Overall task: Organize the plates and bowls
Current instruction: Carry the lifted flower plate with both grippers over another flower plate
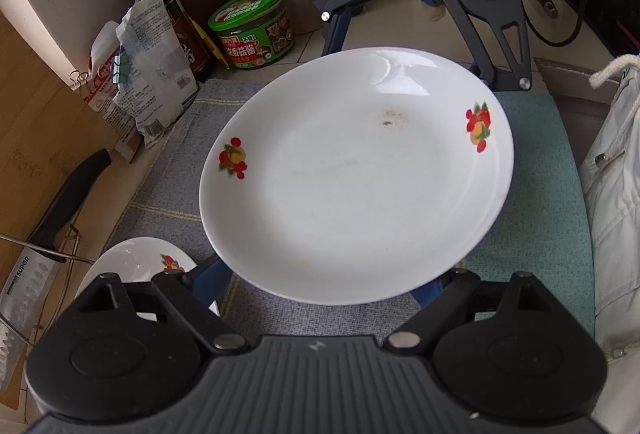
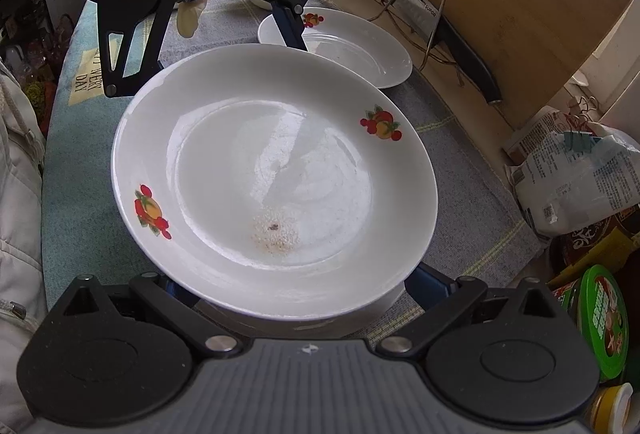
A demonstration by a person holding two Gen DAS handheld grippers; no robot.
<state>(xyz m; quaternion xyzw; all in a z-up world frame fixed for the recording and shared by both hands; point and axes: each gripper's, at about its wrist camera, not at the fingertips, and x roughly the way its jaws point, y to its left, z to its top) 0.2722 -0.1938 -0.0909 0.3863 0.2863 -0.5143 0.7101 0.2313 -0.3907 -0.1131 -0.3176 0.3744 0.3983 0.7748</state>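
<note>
- The white plate (image 1: 356,174) sits face-up, slightly tilted, over the cloth-covered tabletop (image 1: 172,170).
- The left hand-held gripper (image 1: 320,290) and right hand-held gripper (image 2: 304,290) face each other from opposite rims, fingers spread wide beneath the plate; whether they touch it cannot be told.
- A second plate (image 2: 360,46) lies beside, near a knife (image 2: 468,58).

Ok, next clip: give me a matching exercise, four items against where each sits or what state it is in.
Items
1. large fruit-print plate
2. second fruit-print plate
3. green-lidded jar
4. kitchen knife

Places or states
A. resting in a wire rack against the wooden cutting board
B. flat on the grey cloth, nothing touching it
C. among bottles at the back of the counter
D. raised between both grippers, brown specks near its middle

Pairs: 1-D, 2-B, 3-C, 4-A
</note>
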